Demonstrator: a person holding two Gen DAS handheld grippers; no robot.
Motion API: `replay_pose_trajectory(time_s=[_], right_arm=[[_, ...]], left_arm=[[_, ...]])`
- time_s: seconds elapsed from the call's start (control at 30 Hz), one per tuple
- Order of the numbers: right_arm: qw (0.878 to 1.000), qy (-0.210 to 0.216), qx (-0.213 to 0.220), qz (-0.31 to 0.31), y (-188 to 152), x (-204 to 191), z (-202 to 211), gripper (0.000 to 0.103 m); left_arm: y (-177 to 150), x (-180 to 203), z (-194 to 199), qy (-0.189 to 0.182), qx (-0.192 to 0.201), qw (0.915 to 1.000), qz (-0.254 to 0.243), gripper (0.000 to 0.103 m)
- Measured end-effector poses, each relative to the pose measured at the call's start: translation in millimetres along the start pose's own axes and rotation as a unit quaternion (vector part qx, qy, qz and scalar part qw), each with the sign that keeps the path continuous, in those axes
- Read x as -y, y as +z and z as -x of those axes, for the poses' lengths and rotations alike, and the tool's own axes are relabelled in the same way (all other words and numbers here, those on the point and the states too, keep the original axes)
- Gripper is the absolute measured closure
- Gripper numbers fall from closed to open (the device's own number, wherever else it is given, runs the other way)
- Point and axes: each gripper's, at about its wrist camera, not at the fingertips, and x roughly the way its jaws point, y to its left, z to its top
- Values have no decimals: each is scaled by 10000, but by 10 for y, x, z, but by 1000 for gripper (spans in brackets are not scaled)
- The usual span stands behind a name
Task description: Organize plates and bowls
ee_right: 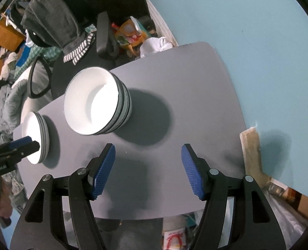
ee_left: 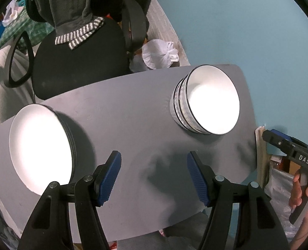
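The left hand-held gripper (ee_left: 154, 177) points steeply down over the grey desk (ee_left: 133, 114) with its blue pads spread wide and nothing between them; only bare desk shows in the gap. The right hand-held gripper (ee_right: 147, 170) is likewise wide apart and empty above the desk, near the front edge. In the left wrist view it enters at the right edge, held by a hand (ee_left: 306, 200). Left of the left gripper, just beside its left finger, sits a stack of plates (ee_left: 41, 145), white on top with dark rims below. Farther back toward the right stands a stack of bowls (ee_left: 208, 102), white inside with black rims, nested and upright on the desk. The two stacks are well apart. Behind the desk is a black chair (ee_left: 76, 62) with a grey garment (ee_left: 70, 4) draped over its back, and a white plastic bag (ee_left: 160, 54) lies on the floor by the blue wall (ee_left: 237, 20).
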Motion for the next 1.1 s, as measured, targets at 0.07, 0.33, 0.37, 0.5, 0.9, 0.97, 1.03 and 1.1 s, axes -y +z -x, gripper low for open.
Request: replay_pose_trajectory(time_s=[0.07,0.33,0.37,0.5,0.9,0.97,1.03,1.1], right_arm=[[10000,59,-13,-16,25,25,-49,38],[9993,327,-127,161,256,8,-270,38],[9991,355,-140,184,290,2,-293,38],[9979,510,-237,328,420,-46,-421,38],[9928,883,-537,599,683,-121,-816,38],[9917,951,-572,650,710,-145,-859,38],[9911,948,-597,725,724,-156,-892,38],[9899,1012,-638,757,732,-164,-921,38]], left_arm=[[37,19,-44,-32,3,10000,-4,36],[238,-17,-209,-295,77,9991,307,36],[271,-12,-232,-338,77,9988,352,36],[378,-5,-327,-432,33,9977,517,36],[564,-121,-786,-553,-194,9920,1119,36],[579,-122,-844,-557,-232,9911,1186,36],[594,-109,-882,-587,-243,9903,1233,36],[606,-85,-925,-587,-274,9900,1251,36]])
